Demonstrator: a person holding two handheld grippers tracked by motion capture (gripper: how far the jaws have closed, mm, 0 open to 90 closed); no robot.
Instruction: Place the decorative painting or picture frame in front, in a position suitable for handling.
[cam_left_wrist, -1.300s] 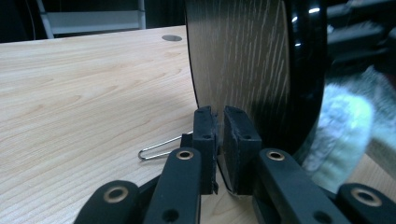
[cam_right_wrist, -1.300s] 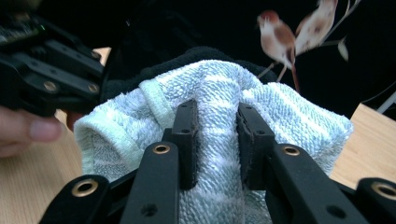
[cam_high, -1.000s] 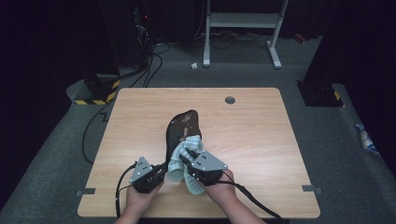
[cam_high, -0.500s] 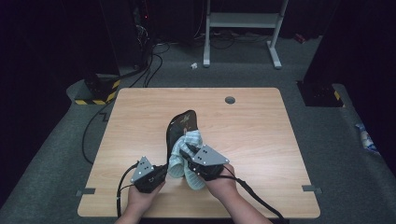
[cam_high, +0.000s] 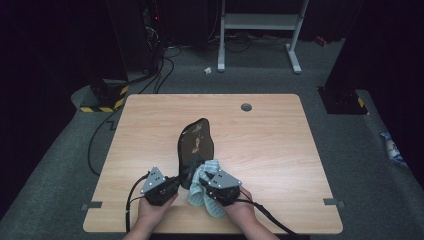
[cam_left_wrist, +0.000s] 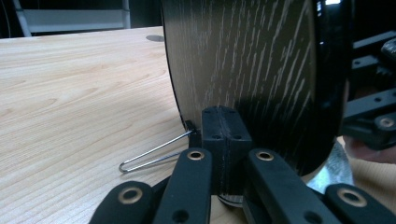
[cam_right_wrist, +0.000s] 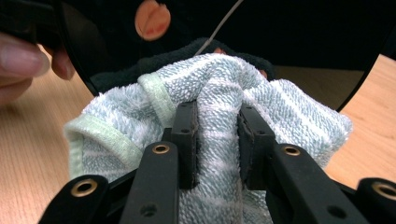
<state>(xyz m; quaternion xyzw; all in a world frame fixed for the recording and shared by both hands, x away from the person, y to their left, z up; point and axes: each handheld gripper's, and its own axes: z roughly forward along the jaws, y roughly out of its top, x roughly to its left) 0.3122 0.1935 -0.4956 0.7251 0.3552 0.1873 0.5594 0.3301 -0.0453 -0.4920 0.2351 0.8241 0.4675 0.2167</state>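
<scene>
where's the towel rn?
High view: towel at the table's near edge, pinched in the right gripper against the black plate.

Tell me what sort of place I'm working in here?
Probably a lab or recording studio, not a home: a lone wooden table on grey carpet, dark surroundings, loose cables on the floor, and hazard-striped equipment behind.

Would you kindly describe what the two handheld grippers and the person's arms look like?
Both the left gripper and the right gripper are black, each topped by a grey three-cornered plate and trailing a black cable. Their black linkage arms carry brass-coloured rivets and end in blocky black fingers. The forearms are bare, with no sleeves visible.
</scene>
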